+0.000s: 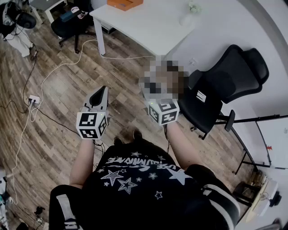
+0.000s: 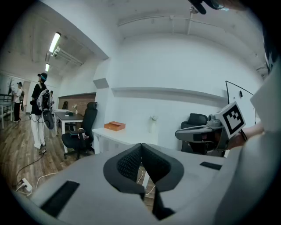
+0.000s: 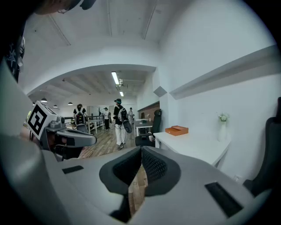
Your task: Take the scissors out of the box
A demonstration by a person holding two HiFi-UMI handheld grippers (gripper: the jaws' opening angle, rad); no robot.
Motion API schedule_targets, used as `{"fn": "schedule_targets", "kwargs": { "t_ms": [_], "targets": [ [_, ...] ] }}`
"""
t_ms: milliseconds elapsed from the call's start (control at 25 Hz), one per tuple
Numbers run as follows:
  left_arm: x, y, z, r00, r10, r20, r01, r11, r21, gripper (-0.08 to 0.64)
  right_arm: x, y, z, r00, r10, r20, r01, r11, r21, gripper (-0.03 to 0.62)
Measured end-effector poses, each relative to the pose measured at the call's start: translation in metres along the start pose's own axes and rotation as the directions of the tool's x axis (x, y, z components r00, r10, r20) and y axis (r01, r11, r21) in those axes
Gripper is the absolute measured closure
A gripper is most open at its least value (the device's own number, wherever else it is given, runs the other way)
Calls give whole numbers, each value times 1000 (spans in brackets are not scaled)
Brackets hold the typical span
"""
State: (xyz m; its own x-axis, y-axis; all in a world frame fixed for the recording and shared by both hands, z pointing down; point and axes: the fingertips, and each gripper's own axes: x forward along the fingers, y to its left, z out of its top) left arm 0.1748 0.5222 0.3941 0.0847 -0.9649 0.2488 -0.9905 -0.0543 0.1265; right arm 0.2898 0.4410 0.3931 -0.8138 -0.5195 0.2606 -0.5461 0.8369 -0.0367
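I stand on a wood floor with a gripper in each hand, both held out in front of me and tipped slightly downward. My left gripper has its jaws pressed together, pad to pad, with nothing between them. My right gripper is closed the same way and is also empty.

The orange box lies flat on the far end of a white table, ahead of both grippers and well apart from them. In the left gripper view it sits above and to the left of the closed jaws. In the right gripper view it sits above and to the right of them. A small vase stands on the same table, nearer the wall.

I cannot make out the scissors in any view. The box is too small and distant to show whether it is open or what it holds, and the head view's top edge cuts it off. A blurred patch covers my right gripper's jaws in the head view. A black office chair stands to my right, beside the table. People stand far down the room, too small to describe.
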Motion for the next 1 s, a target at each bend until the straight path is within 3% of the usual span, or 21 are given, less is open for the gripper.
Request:
{"fn": "schedule_targets", "kwargs": {
  "t_ms": [440,720,1000],
  "targets": [
    [-9,35,-8,1000,-1,-23,1,1000,25,542,38,30,5,999,45,1,-45,998,33,548],
    [-12,69,-15,999,4,-39,-3,1000,24,543,62,45,1,1000,22,13,-23,996,82,548],
    [13,107,-15,998,45,-53,-45,999,6,543,111,17,-4,1000,10,-15,-8,993,115,547]
  ]
}}
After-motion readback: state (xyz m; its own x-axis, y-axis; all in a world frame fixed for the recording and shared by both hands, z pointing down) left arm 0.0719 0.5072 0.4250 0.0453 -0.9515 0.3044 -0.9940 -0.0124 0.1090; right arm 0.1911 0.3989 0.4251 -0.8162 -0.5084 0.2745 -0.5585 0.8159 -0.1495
